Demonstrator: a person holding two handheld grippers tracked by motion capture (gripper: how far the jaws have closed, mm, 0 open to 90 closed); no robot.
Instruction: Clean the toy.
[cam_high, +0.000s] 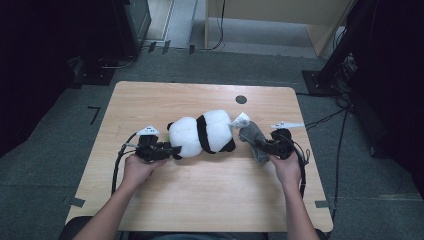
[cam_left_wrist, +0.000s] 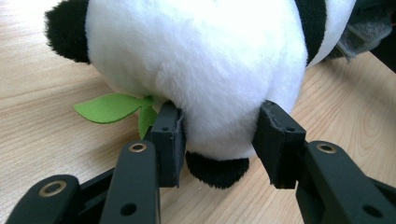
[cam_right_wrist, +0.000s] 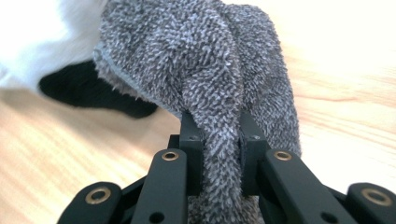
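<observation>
A black-and-white plush panda (cam_high: 202, 133) lies on its side in the middle of the wooden table (cam_high: 200, 195). My left gripper (cam_high: 169, 150) is shut on the panda's white end (cam_left_wrist: 219, 79), both pads pressing into the fur; a green felt leaf (cam_left_wrist: 112, 108) sticks out beside the jaws. A grey fuzzy cloth (cam_high: 251, 136) lies at the panda's right end. My right gripper (cam_high: 261, 145) is shut on a fold of this cloth (cam_right_wrist: 219, 88), which bunches up between the jaws. A black paw (cam_right_wrist: 93, 91) shows behind the cloth.
A white crumpled tag or paper (cam_high: 240, 120) sits where the panda meets the cloth. A dark round hole (cam_high: 241, 99) marks the table's far side. Cables trail from both grippers over the table edges. Dark stands and a wooden cabinet (cam_high: 280, 15) stand beyond the table.
</observation>
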